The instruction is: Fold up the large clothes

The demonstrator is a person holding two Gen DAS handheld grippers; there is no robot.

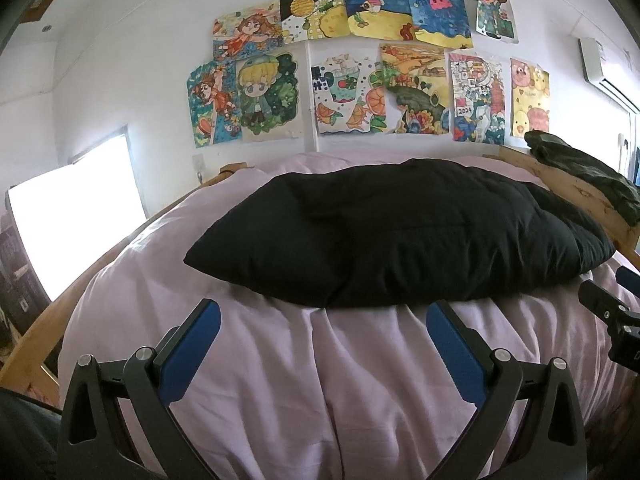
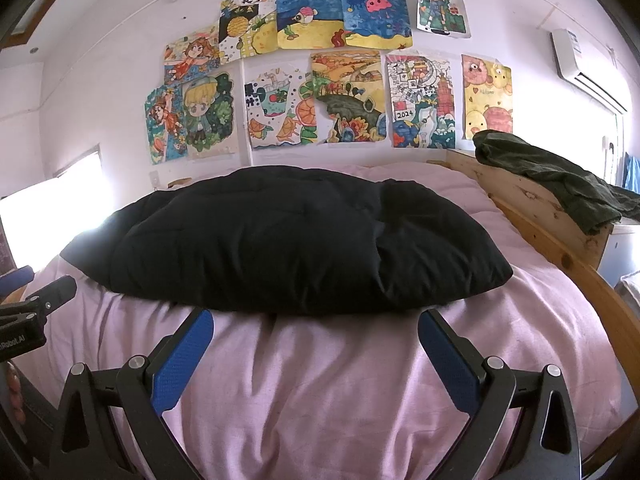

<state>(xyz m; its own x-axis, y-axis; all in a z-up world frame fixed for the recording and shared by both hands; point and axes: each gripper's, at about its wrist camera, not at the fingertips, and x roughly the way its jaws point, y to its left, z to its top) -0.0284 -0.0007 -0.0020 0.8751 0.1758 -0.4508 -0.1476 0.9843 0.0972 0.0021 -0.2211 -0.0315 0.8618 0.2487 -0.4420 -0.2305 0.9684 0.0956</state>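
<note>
Both tongs point level across the bed toward the wall. The left gripper (image 1: 323,322) has its 2 blue-padded fingers spread wide and holds nothing; its tips hover over the pink sheet (image 1: 320,380), just short of the near edge of the black padded coat (image 1: 400,232). The right gripper (image 2: 316,330) is likewise spread wide and empty, its tips just short of the same edge. The coat lies bundled in the middle of the bed, well apart from a dark green garment (image 2: 552,176) draped over the wooden bed frame (image 2: 536,208). Drawings (image 1: 360,60) cover the wall.
</note>
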